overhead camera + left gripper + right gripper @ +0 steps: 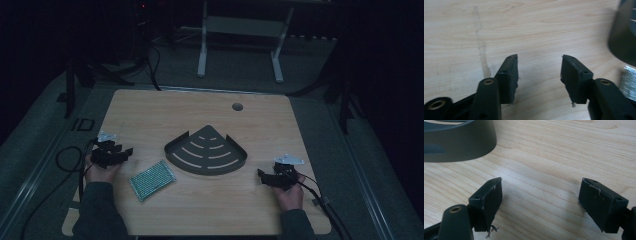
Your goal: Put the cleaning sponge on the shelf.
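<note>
— Both sets of jaws gape wide, empty: left gripper, right gripper.

— The green sponge lies flat just beside the dark corner shelf (nearest the left). A shallow pinch might skid it away.

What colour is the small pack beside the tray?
Green with a dotted pattern, the pack shows best in the high view.

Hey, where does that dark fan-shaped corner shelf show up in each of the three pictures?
High view: the corner shelf lies at the middle of the wooden table, curved wall toward the person.
Left gripper view: its dark edge sits at the far right, above the green packet.
Right gripper view: its curved wall takes the top left corner.
Shared landmark: the light wood grain of the table under it.
</note>
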`<action>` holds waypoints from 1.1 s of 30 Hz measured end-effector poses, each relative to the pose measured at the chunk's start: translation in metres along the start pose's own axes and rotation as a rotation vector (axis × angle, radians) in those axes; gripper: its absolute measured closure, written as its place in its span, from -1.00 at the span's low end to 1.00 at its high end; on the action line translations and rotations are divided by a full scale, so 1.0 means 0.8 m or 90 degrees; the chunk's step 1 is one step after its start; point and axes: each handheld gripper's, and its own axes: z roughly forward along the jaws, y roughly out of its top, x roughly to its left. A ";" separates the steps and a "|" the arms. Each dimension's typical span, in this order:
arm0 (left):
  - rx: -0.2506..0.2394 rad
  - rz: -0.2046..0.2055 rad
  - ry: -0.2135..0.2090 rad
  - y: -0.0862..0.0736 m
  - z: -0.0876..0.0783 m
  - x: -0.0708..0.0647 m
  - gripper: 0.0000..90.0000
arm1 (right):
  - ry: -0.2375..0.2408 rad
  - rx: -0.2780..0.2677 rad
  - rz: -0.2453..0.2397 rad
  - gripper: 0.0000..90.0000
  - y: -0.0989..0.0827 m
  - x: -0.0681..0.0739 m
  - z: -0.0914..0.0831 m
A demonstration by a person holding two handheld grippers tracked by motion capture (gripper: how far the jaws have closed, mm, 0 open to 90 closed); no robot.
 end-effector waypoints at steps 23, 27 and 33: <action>0.036 0.087 -0.098 0.010 -0.023 -0.058 0.68 | 0.002 0.000 -0.003 -0.59 0.000 -0.001 0.000; 0.049 0.111 -0.111 0.009 -0.026 -0.073 0.87 | 0.002 0.000 -0.003 -0.59 0.000 -0.001 0.000; 0.102 0.160 -0.146 -0.006 -0.033 -0.100 1.00 | 0.002 0.001 -0.003 -0.59 0.000 -0.001 0.000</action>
